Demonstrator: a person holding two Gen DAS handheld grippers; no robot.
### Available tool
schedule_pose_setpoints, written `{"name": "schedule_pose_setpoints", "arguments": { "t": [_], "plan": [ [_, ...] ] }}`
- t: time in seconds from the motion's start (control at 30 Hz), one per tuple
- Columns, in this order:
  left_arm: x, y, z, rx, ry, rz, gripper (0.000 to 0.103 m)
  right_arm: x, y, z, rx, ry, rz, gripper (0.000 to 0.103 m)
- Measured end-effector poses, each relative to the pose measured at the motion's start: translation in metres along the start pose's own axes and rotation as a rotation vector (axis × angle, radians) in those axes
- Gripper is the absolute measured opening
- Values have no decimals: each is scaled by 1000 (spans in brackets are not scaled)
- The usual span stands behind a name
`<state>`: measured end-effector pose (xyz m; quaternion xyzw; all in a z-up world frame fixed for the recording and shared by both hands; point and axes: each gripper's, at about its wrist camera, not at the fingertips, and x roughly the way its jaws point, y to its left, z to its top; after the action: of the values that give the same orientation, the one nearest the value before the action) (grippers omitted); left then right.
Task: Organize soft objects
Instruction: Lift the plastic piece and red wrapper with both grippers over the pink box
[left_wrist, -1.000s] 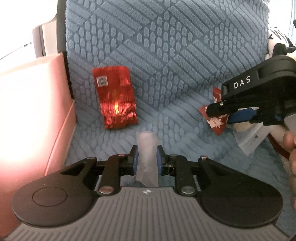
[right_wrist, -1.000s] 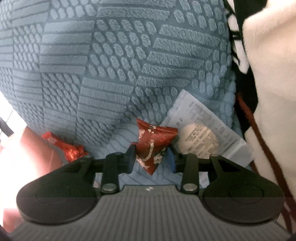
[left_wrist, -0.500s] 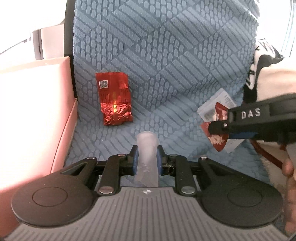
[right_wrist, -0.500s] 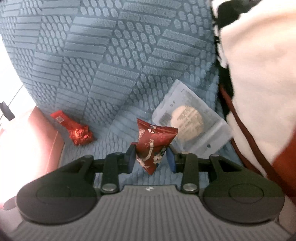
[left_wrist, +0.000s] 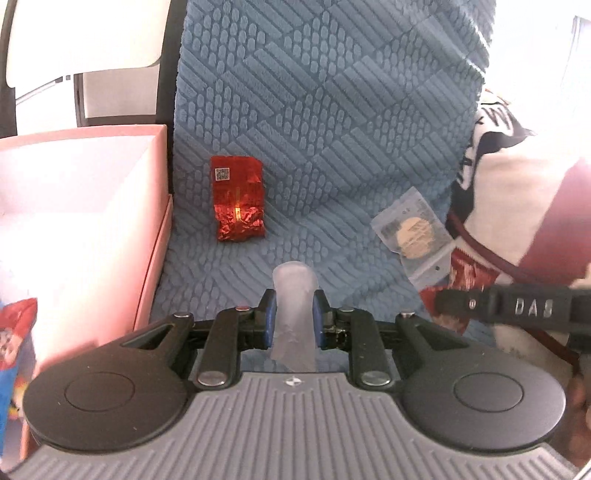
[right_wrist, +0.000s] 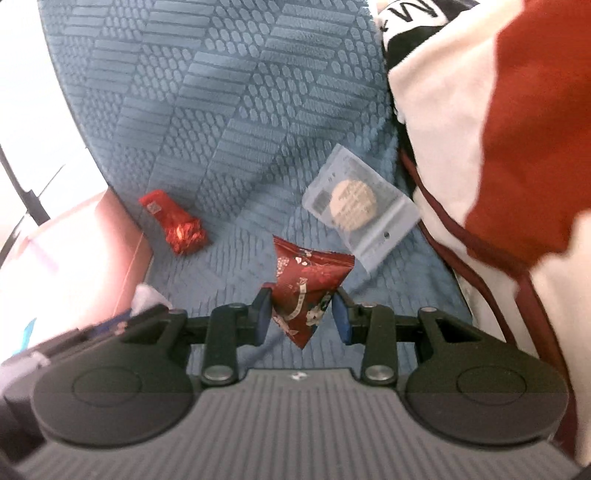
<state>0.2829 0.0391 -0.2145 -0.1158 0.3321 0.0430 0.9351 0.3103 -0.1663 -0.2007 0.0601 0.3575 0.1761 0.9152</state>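
Mid-task: left gripper (left_wrist: 293, 319) fingers clamp a frosted translucent soft tube (left_wrist: 294, 310), right gripper (right_wrist: 301, 314) fingers pinch a dark-red printed snack pouch (right_wrist: 308, 286), both airborne w/ pink open box (left_wrist: 74, 206) nearby; shiny red foil packet (left_wrist: 238, 197) & clear round-biscuit sachet (right_wrist: 356, 206) left on blue textured cushion (left_wrist: 332, 129).

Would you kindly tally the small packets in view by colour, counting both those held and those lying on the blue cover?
Red packets: 2 (red foil packet on the cover, patterned red packet in the right claw)
Clear packets: 1 (round-biscuit packet on the cover)
Frosted white: 1 (translucent piece in the left claw)
Total: 4
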Motion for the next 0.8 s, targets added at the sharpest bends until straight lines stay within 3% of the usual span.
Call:
{"name": "schedule_pose_setpoints", "arguments": {
  "t": [0.4, 0.8],
  "plan": [
    [-57, -1, -18, -33, 6, -79, 24, -63, 4, -53, -3, -12, 13, 39],
    [-111, 4, -38, -64, 41, -87, 24, -103, 21, -80, -7, -3, 16, 39]
  ]
}}
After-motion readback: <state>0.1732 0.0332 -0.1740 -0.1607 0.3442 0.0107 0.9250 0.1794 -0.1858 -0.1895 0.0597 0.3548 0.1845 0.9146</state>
